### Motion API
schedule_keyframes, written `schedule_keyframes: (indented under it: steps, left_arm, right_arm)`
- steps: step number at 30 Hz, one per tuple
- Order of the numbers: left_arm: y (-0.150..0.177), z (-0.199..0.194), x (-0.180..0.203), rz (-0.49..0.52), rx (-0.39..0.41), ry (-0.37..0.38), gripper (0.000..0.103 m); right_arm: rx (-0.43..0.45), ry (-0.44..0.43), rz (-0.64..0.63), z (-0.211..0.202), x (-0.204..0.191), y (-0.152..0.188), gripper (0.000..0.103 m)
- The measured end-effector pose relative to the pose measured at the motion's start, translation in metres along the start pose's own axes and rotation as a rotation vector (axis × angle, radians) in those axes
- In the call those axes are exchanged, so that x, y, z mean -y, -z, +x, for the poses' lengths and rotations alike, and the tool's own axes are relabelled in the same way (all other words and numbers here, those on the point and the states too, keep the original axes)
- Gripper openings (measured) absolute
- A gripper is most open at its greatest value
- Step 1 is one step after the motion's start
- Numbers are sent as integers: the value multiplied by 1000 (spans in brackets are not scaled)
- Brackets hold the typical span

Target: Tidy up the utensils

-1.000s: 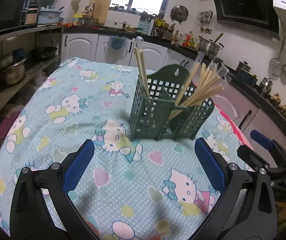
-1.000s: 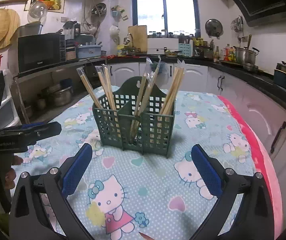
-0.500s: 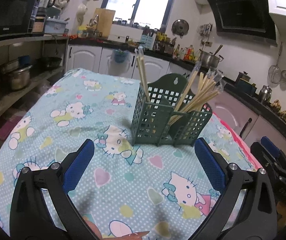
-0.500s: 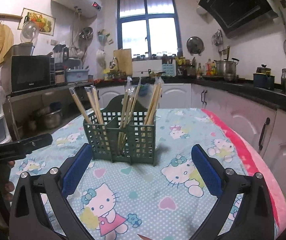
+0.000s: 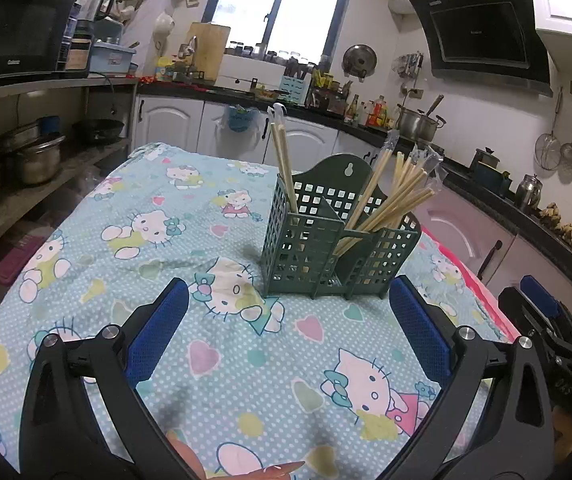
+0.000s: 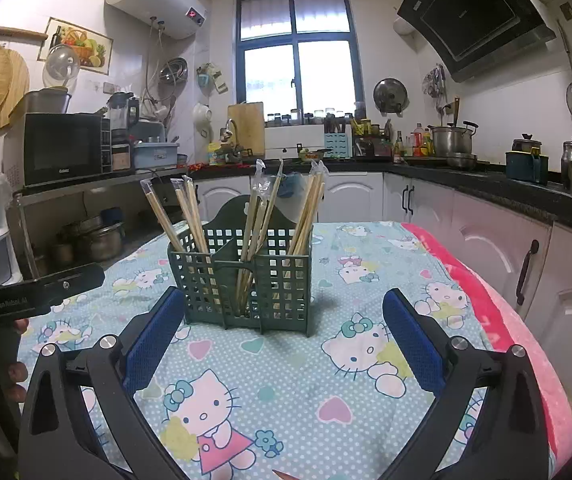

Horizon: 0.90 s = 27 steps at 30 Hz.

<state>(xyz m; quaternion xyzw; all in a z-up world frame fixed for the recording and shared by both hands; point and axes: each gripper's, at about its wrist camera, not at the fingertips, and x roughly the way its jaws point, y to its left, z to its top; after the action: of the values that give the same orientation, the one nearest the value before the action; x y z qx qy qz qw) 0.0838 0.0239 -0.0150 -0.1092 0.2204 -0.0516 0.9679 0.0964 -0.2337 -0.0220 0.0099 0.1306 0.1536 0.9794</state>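
Note:
A dark green lattice utensil holder (image 5: 326, 248) stands upright on the Hello Kitty tablecloth (image 5: 165, 240); it also shows in the right wrist view (image 6: 245, 280). Several wrapped wooden chopsticks (image 5: 390, 200) lean in its compartments, and they show in the right wrist view too (image 6: 257, 216). My left gripper (image 5: 286, 328) is open and empty, a short way in front of the holder. My right gripper (image 6: 281, 332) is open and empty, just in front of the holder. The right gripper shows at the right edge of the left wrist view (image 5: 542, 320), and the left gripper at the left edge of the right wrist view (image 6: 33, 296).
The table's right edge has a pink border (image 6: 486, 312), with white cabinets (image 6: 526, 260) beyond it. Shelves with pots (image 5: 33, 160) stand to the left. Kitchen counters (image 5: 286, 104) run along the back.
Both grippers have tilted up and backed off slightly, so more of the room shows. The holder and chopsticks have not moved. Both grippers stay open.

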Motion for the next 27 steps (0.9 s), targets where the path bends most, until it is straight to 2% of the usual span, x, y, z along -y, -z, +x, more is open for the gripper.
schedule_keyframes:
  steps: [27]
  left_arm:
    - [-3,-4,0,0,14,0,92]
  right_arm:
    - [3,-3,-7,-1,-6,0,97]
